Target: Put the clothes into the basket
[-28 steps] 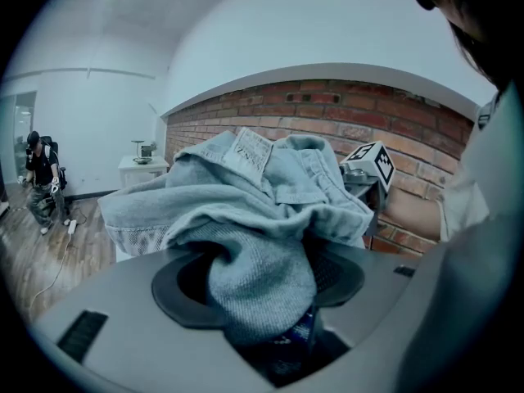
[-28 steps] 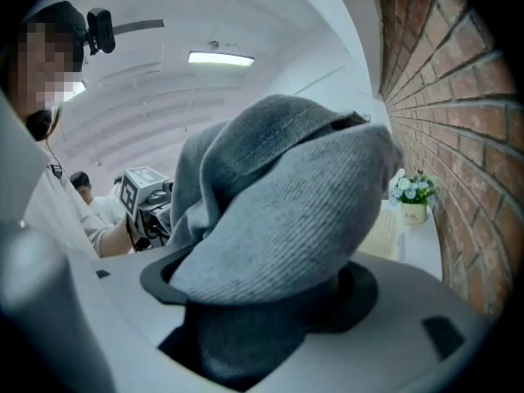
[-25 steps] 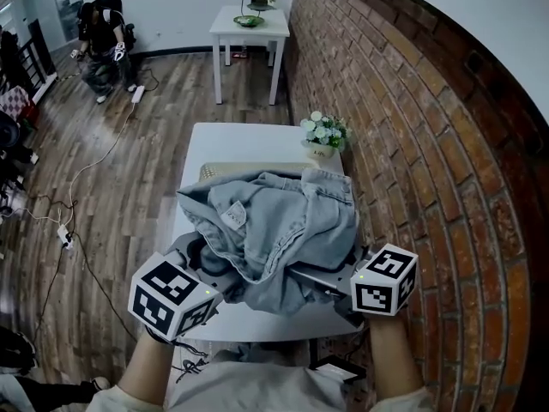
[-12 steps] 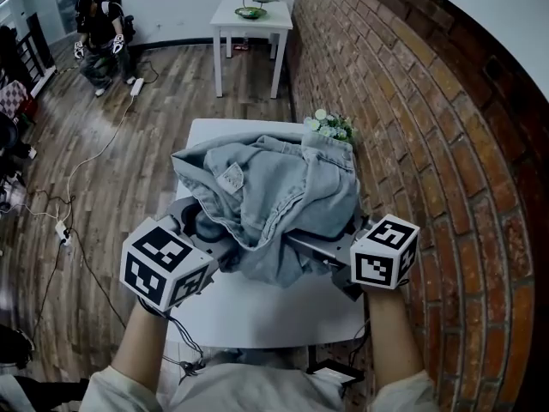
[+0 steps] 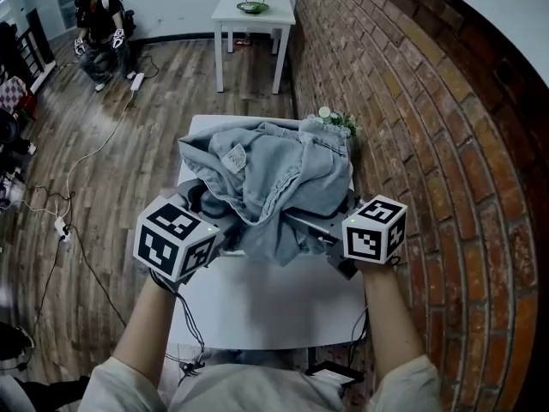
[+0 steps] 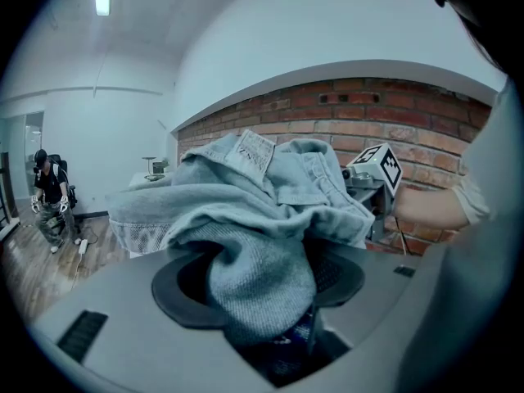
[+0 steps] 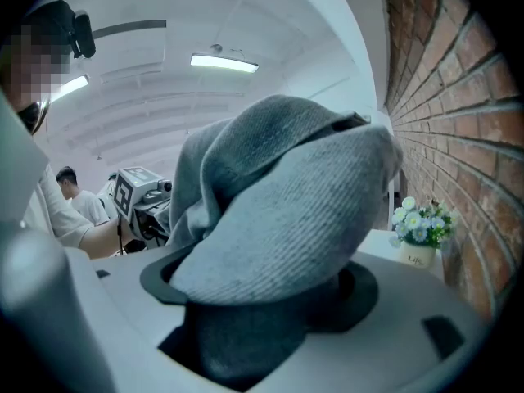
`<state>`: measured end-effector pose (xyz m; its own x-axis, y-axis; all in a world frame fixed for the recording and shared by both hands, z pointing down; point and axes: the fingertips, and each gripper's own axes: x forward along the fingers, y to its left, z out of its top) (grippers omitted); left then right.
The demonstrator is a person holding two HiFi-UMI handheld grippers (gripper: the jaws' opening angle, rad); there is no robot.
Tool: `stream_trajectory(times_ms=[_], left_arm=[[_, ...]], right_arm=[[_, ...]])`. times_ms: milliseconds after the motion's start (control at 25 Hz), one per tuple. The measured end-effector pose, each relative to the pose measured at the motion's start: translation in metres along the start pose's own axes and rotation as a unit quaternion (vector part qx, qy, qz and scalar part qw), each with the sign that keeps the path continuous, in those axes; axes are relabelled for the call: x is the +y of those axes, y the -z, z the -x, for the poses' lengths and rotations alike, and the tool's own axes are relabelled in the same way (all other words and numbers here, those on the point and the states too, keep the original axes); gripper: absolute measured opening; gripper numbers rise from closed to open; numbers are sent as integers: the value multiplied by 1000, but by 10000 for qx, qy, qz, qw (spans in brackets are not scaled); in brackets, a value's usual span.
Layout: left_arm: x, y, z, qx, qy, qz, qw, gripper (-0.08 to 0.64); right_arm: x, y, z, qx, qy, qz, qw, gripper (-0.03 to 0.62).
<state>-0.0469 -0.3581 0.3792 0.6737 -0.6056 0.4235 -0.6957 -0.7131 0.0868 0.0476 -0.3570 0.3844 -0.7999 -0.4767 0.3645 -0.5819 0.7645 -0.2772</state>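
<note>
A bundled light-blue denim garment (image 5: 274,174) hangs between both grippers above the white table (image 5: 266,303). My left gripper (image 5: 216,213) is shut on the cloth's left side; in the left gripper view a fold of denim (image 6: 262,219) is pinched in the left gripper (image 6: 266,309). My right gripper (image 5: 319,223) is shut on the right side; in the right gripper view the cloth (image 7: 286,211) bulges out of the right gripper (image 7: 254,301) and hides its fingers. No basket shows in any view; the garment covers the far half of the table.
A small pot of flowers (image 5: 334,120) stands at the table's far right corner, by the brick wall (image 5: 429,101). A second white table (image 5: 254,11) stands farther off. A person (image 5: 101,24) sits at the far left, and cables (image 5: 86,170) run over the wooden floor.
Both grippers have carried the garment towards the table's far end. A beige rim that showed beyond the cloth one second ago is now covered by it.
</note>
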Motion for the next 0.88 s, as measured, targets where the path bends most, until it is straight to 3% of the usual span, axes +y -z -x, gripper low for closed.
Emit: stream_trajectory(times_ms=[480, 880], left_arm=[[24, 62, -56, 891, -128, 552, 9944, 255], [37, 101, -83, 1628, -120, 1070, 9808, 252]], right_arm=[[-50, 66, -40, 742, 218, -766, 9941, 365], [-72, 105, -60, 1670, 501, -1424, 9743, 365]])
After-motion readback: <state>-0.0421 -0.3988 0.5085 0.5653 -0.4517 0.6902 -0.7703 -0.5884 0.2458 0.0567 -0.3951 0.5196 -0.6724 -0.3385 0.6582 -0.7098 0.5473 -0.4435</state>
